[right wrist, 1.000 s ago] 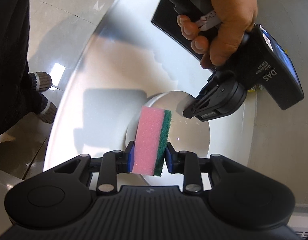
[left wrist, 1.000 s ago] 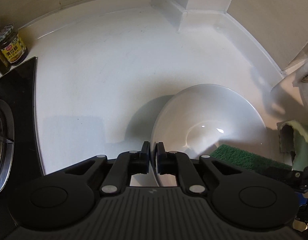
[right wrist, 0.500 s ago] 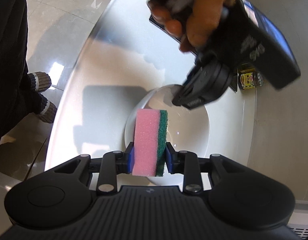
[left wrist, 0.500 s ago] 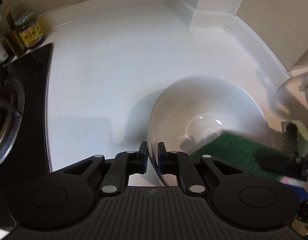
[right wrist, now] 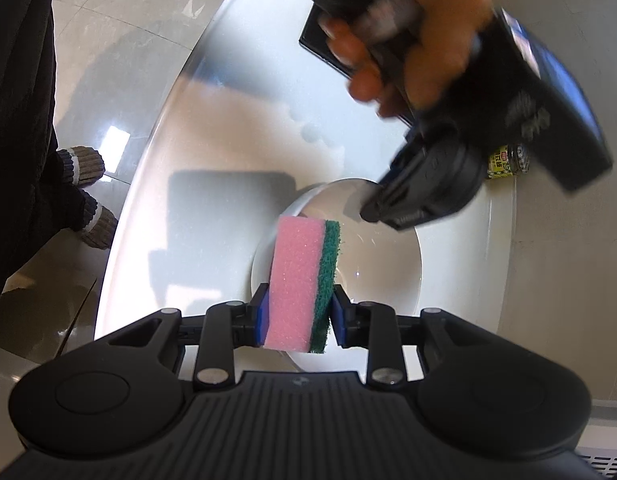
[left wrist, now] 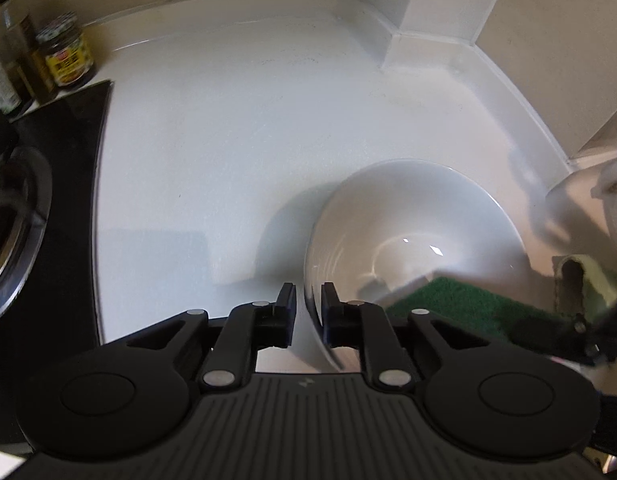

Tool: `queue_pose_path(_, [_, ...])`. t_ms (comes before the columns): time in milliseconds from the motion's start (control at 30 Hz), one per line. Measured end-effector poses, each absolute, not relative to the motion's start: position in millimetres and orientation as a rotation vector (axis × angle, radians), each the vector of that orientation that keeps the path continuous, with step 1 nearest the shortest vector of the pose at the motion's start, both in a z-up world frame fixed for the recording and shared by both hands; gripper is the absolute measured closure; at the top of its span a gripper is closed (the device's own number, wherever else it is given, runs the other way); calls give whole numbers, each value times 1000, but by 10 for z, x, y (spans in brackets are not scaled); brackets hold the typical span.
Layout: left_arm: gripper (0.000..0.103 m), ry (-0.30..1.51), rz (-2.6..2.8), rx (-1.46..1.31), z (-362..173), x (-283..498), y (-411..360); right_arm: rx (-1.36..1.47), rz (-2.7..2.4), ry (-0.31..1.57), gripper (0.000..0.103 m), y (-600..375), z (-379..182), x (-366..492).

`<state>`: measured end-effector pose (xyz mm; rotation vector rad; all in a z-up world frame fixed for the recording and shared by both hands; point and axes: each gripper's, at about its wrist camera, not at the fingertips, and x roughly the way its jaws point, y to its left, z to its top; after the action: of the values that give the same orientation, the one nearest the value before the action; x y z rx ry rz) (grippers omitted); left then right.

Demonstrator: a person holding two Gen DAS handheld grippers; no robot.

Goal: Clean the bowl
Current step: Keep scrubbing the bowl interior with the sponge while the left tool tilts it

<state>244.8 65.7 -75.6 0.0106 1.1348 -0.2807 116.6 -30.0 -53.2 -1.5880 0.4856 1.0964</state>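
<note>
**Bowl rim between parted left jaws; sponge poised**

Bowl (left wrist: 412, 240) rests on the white surface (left wrist: 228, 140), its near rim between the left gripper (left wrist: 308, 300) jaws, which have just been opening and no longer pinch it. Right gripper (right wrist: 296, 312) jaws are clenched on the pink-and-green sponge (right wrist: 304, 280), its far end over the bowl. Beyond, a hand (right wrist: 420, 36) carries the left unit. Judged step: wiping under way. Next: re-steady the bowl before pressing the sponge in.

Bare counter (left wrist: 236, 152) lies open between stove (left wrist: 24, 216), jars (left wrist: 66, 56) and bowl (left wrist: 412, 224).
</note>
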Motion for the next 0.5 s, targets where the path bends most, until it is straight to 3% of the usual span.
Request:
queue_pose_path(133, [85,1133,-264,19,-821,2392,598,-1596,1093,485,76,-313,-545,1159])
queue_pose_path(300, [95,1121,-269,47,-867,2515,550,-1580,1098,494,76,-250,-476,1143])
queue_pose_path(500, [95,1138,-353,51,-876,2825,536,-1620,1087,481,76,-305,-524,1123])
